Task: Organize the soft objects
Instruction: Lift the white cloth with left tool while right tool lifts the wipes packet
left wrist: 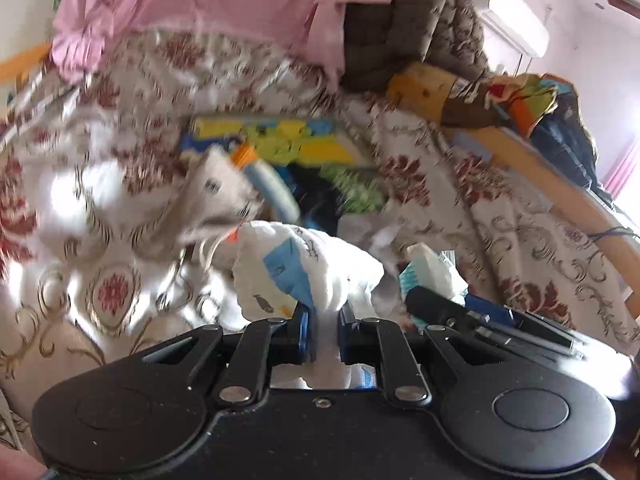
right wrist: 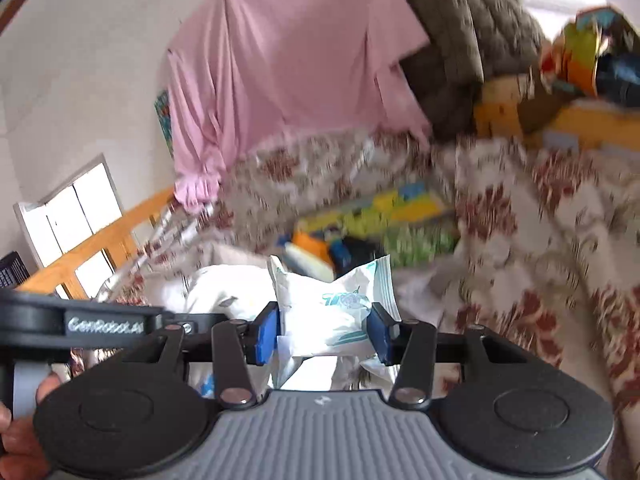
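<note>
My left gripper (left wrist: 324, 330) is shut on a white diaper with blue patches (left wrist: 300, 268), held above the floral bedspread (left wrist: 500, 208). My right gripper (right wrist: 325, 330) is shut on a white packet with teal print (right wrist: 328, 300); the same packet and gripper show at the right in the left wrist view (left wrist: 432, 272). Ahead lies a colourful storage box (left wrist: 280, 144) holding a grey pouch (left wrist: 220, 188), an orange and blue item and a green cloth (left wrist: 356, 192). The box also shows in the right wrist view (right wrist: 384, 216). Both views are motion-blurred.
A pink curtain (right wrist: 288, 68) hangs behind the bed. A brown quilt (right wrist: 460, 40) is piled at the back right. A wooden bed rail (right wrist: 96, 248) runs at left, another rail with clothes (left wrist: 540, 120) at right. An air conditioner (left wrist: 516, 20) is on the wall.
</note>
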The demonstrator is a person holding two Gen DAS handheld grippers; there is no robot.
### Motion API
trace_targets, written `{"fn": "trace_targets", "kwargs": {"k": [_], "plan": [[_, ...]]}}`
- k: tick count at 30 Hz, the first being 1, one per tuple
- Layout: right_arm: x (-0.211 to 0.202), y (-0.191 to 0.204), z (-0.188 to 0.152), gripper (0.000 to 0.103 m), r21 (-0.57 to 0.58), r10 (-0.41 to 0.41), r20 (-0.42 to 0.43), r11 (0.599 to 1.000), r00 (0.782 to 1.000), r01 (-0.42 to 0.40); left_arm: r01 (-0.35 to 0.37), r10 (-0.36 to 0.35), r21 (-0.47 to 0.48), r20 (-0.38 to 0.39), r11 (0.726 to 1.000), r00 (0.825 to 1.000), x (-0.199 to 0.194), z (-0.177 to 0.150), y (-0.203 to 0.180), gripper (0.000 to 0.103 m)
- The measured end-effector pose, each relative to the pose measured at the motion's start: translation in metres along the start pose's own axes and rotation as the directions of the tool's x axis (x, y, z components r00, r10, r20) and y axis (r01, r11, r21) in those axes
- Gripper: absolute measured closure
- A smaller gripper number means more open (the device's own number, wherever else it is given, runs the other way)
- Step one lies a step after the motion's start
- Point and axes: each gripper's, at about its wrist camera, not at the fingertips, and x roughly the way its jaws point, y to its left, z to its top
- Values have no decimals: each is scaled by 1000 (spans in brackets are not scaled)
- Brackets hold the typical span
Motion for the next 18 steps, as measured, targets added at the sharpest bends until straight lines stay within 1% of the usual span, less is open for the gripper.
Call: {"fn": "trace_targets", "kwargs": {"k": [3,5,9,11,15,18], "plan": [[-11,-5,2,51,-14,-1,68,1000,998,2,-13,12,15,39,1000,999,-10,10,-19,88],[-13,-14,1,51,-21,-19,98,1000,995,21,-23,21,32,66,999,998,-15,16,-30,88],[-4,-35,4,51,11,-60,92,998,994,59,-49,44,53,96,997,994,-14,24,-40,88],[3,-40,10,51,18,-59,95,998,994,57,-56,53,32,97,998,994,-8,26,-38,88],[30,-44,25,51,-25,-50,108,998,993,53,-81,82,-21,70,997,994,17,28,-30,88],[55,-53,36,51,10,-41,99,999,994,41,-103,107,-54,77,993,991,35,33,-19,88]]}}
